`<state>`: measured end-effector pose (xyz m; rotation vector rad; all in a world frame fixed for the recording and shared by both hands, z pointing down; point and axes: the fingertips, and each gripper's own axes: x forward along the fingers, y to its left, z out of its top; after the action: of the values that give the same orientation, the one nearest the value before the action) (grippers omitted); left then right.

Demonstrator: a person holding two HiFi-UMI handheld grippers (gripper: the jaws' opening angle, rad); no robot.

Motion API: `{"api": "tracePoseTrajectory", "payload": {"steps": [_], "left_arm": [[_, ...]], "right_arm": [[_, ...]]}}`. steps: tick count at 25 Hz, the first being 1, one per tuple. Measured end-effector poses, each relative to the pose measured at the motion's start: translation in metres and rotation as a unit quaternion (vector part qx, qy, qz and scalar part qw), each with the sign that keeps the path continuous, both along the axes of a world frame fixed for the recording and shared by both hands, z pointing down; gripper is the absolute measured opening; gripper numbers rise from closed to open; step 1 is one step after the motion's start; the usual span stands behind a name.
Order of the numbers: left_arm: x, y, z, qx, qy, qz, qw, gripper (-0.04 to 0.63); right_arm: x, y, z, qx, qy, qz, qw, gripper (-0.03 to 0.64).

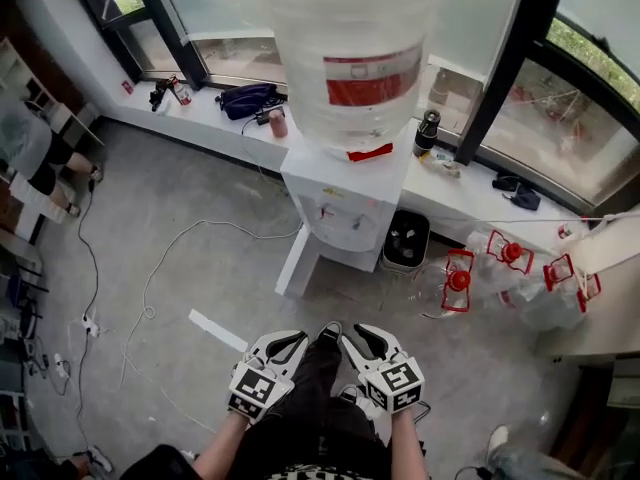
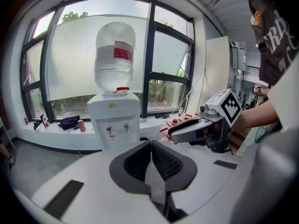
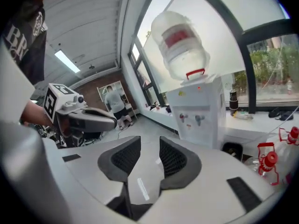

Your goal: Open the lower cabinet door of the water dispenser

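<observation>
So the person is standing well back from the water dispenser (image 1: 345,203), which is sitting against the window ledge (image 1: 470,193) with a big bottle (image 1: 350,48) on top. Its lower door (image 1: 297,261) is looking swung out toward the room. Both grippers are hanging side by side above the person's legs. The left gripper (image 1: 291,340) is keeping its fingers pressed together, and the right gripper (image 1: 362,334) has its fingers spread with nothing between them.

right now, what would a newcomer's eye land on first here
First, the big clear plastic water bottle with a red label, upended on the white box-shaped water dispenser against the window ledge. Next, the two white grippers low in the head view: the left gripper shut and empty, the right gripper open with nothing between its jaws. Clear plastic bottles with red handles lie on the floor at right.
</observation>
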<state>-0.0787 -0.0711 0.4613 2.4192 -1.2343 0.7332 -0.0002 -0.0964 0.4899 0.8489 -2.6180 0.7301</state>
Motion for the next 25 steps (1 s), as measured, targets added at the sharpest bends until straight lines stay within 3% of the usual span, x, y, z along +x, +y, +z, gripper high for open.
{"api": "tracePoseTrajectory", "payload": {"steps": [8,18,25], "left_arm": [[0.049,0.056,-0.071,0.032,0.005,0.044,0.9985,0.017],[0.071,0.121,-0.101,0.045,0.027,0.058,0.9969,0.018],[0.043,0.154,-0.109,0.042,0.049,0.032,0.9974,0.017]], "right_arm": [[0.063,0.061,-0.093,0.051,-0.038,0.047,0.997,0.13],[0.058,0.13,-0.138,0.093,-0.067,0.028,0.993,0.124],[0.036,0.15,-0.151,0.1,-0.07,0.011,0.993,0.11]]}}
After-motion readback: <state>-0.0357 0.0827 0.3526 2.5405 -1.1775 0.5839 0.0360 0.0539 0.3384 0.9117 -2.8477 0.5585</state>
